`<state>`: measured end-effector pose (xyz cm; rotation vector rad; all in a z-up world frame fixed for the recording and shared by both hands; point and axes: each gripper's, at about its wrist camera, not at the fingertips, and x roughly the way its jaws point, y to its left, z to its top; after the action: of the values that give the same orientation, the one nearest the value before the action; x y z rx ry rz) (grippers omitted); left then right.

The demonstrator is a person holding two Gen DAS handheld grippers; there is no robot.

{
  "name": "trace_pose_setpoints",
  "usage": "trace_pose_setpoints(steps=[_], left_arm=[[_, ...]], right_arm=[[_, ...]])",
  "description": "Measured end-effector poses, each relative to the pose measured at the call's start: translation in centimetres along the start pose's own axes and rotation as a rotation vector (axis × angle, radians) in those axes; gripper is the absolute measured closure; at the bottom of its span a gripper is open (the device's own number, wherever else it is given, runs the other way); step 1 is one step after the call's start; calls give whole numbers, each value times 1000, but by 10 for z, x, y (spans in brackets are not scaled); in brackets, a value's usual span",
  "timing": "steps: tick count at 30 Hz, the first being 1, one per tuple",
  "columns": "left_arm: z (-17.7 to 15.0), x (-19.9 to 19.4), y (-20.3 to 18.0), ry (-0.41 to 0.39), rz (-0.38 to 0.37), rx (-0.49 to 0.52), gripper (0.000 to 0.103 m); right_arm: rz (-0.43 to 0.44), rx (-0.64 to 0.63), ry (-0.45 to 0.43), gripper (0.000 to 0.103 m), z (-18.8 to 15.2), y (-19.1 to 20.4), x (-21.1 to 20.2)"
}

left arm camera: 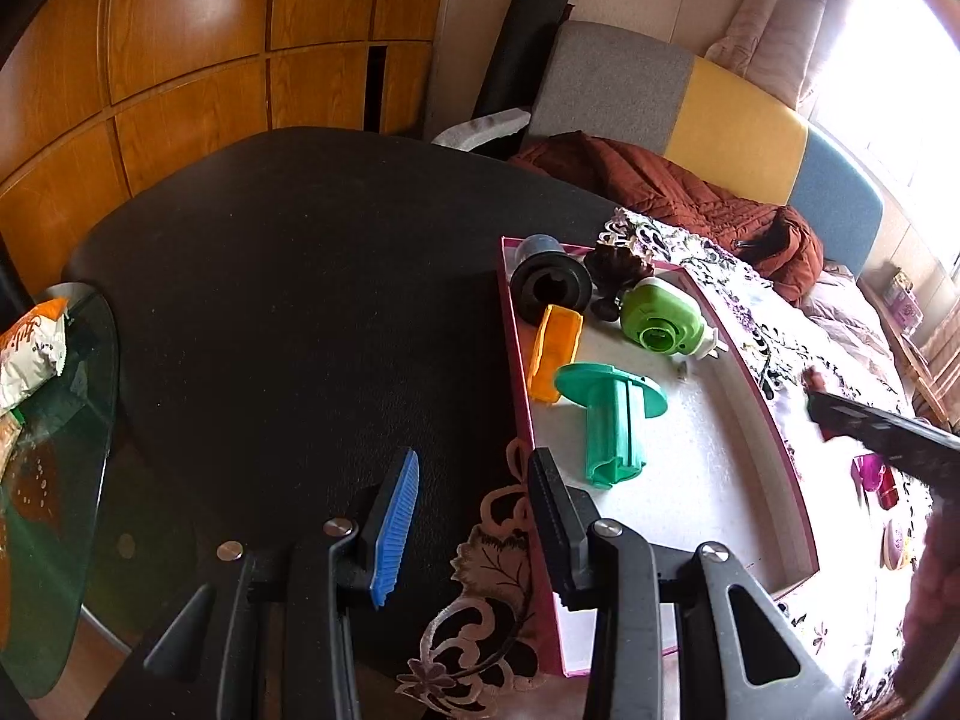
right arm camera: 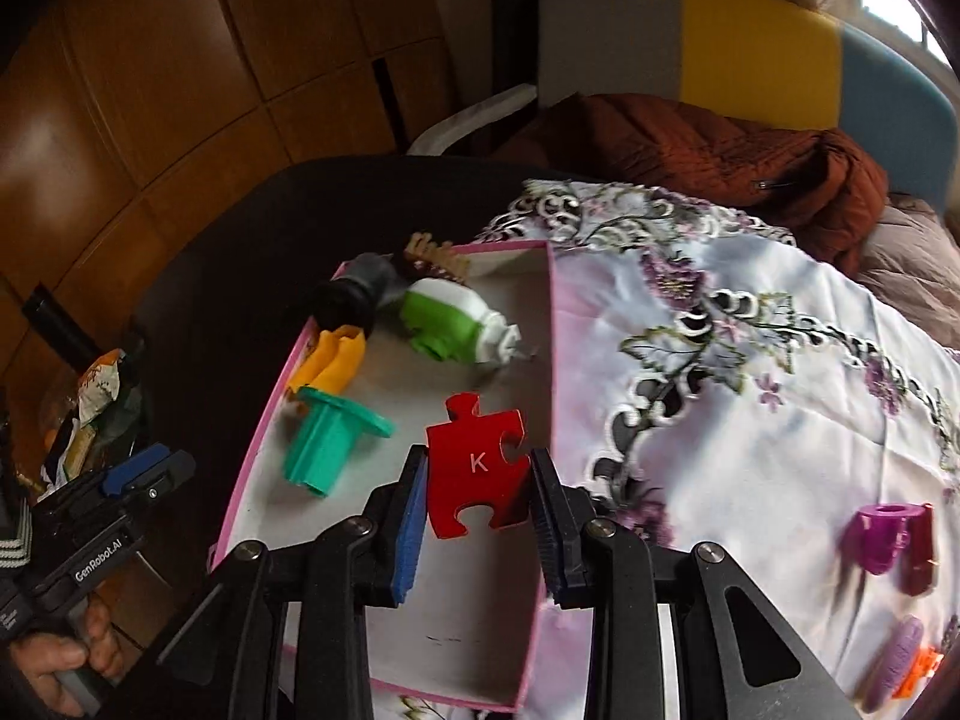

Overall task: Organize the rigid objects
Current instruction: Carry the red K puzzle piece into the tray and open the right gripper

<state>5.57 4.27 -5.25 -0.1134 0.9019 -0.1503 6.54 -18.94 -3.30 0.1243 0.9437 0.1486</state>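
Left wrist view: the left hand-held gripper (left arm camera: 474, 516) stands with its jaws spread and nothing between them, poised over the dark tabletop (left arm camera: 300, 300) just beside the near left corner of the pink-walled box (left arm camera: 516, 372). Inside the box lie a teal flanged spool (left arm camera: 612, 420), an orange piece (left arm camera: 555, 354), a black-and-grey cylinder (left arm camera: 549, 288) and a green-and-white device (left arm camera: 660, 315), all ahead and to the right of the fingers.

Right wrist view: the right hand-held gripper (right arm camera: 478, 492) clamps a red puzzle piece (right arm camera: 477, 465) marked "K" between its blue pad and black pad, suspended above the box floor near the right wall (right arm camera: 549, 360). The spool (right arm camera: 324, 441) lies just left of it. A magenta cup-like item (right arm camera: 882, 543) rests on the floral cloth (right arm camera: 750, 390), well apart to the right.
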Motion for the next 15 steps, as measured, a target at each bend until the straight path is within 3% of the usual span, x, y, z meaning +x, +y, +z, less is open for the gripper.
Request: trace_pose_setpoints(steps=[8,14,15], left_arm=[[-3,4,1,17,-7,-1,66],[-4,9,3,28,-8,-6,66],[-4,9,2,29,-8,-5,65]], right_arm=[[-23,5,119,70,4,23,72],[-25,8,120,67,-2,22,74],[-23,5,115,63,-3,22,72]])
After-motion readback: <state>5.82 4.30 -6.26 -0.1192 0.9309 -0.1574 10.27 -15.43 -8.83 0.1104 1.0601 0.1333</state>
